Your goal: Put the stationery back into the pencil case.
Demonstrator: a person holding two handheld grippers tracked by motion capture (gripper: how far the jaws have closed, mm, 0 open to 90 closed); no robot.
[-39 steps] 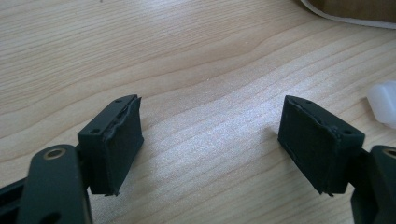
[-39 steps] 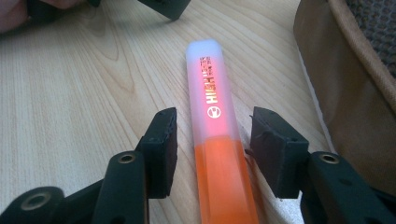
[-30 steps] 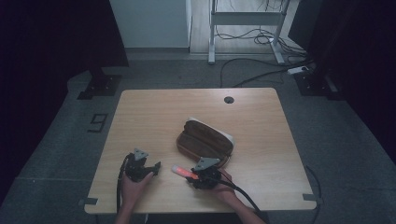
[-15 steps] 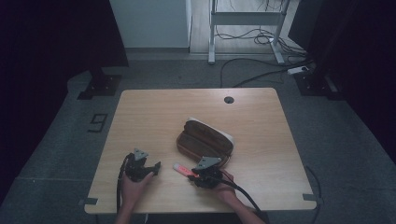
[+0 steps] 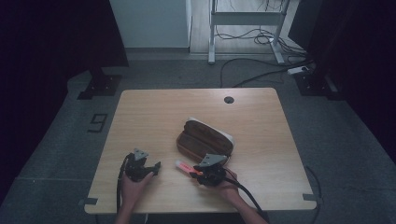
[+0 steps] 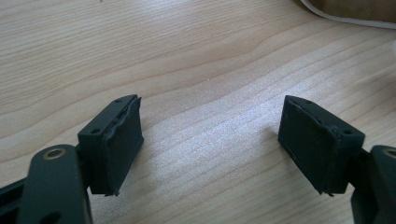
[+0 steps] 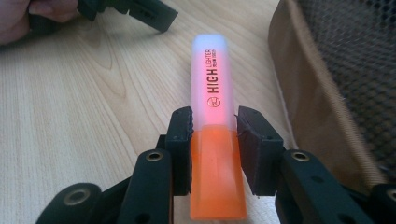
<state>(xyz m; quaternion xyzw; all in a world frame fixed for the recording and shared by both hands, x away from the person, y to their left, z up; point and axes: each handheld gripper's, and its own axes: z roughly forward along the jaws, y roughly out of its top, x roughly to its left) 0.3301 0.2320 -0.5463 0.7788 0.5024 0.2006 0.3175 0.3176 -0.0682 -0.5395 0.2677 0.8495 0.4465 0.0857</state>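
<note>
the right gripper (image 7: 214, 123) has just been closing its fingers, which now clamp an orange highlighter with a translucent pinkish cap (image 7: 214, 140) at the seam of cap and body. in the high view this highlighter (image 5: 187, 167) sits low in the frame, just left of centre, pointing to the upper left over the light wooden desk (image 5: 154, 116). a brown fabric pencil case with a mesh lining (image 5: 203, 140) lies open just above and right of it. the left gripper (image 5: 142, 168), at the lower left, keeps its fingers (image 6: 116, 140) wide apart over bare wood, holding nothing.
</note>
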